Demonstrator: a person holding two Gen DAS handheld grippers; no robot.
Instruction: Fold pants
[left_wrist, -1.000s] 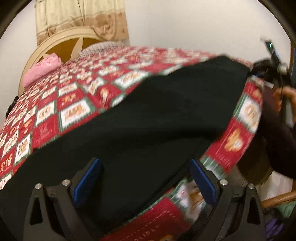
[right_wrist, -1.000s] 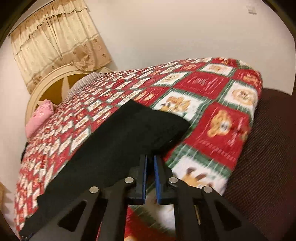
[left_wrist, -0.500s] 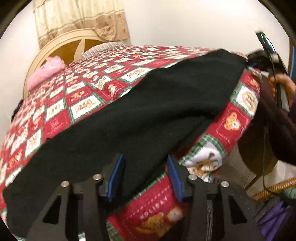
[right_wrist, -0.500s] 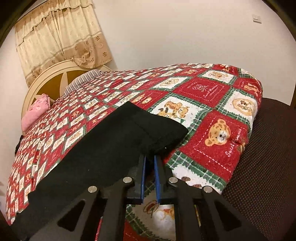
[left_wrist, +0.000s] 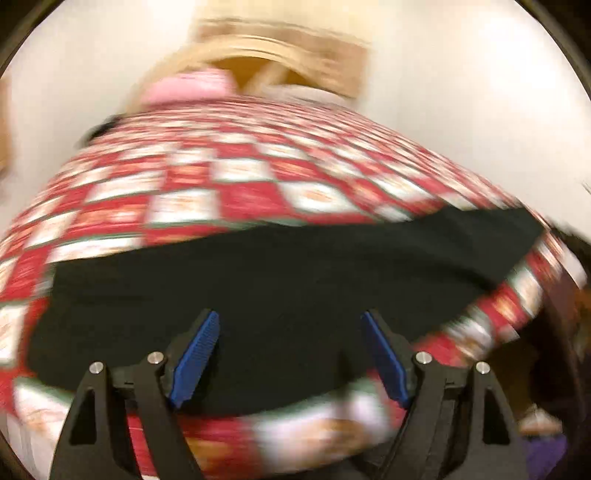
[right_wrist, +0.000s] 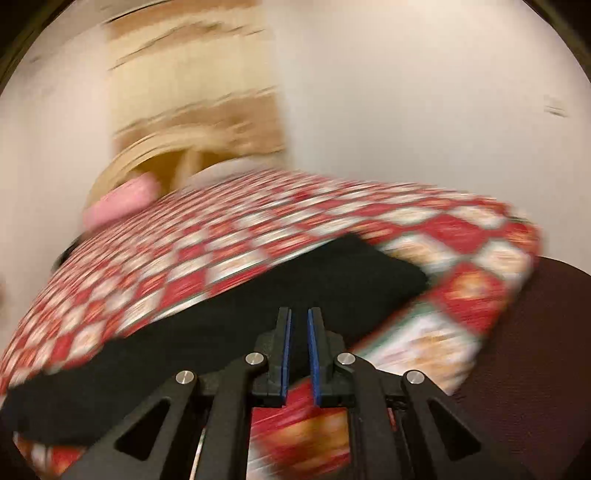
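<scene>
Black pants (left_wrist: 288, 280) lie flat along the near edge of the bed; they also show in the right wrist view (right_wrist: 258, 314) as a long dark strip. My left gripper (left_wrist: 290, 354) is open over the pants' near edge, with blue pads (left_wrist: 195, 354) wide apart and nothing between them. My right gripper (right_wrist: 297, 347) hovers at the pants' near edge toward their right end. Its jaws stand almost closed with a narrow gap, and no cloth shows between them. Both views are motion-blurred.
The bed carries a red, white and green patchwork quilt (left_wrist: 229, 192). A pink pillow (right_wrist: 122, 199) lies by the arched headboard (right_wrist: 177, 147) with a beige curtain (right_wrist: 192, 74) behind. A dark brown seat (right_wrist: 535, 350) stands at the bed's right corner.
My left gripper opened wide again after narrowing and swung left to face the bed. My right gripper stayed nearly closed and drew back from the pants' corner, turning its view.
</scene>
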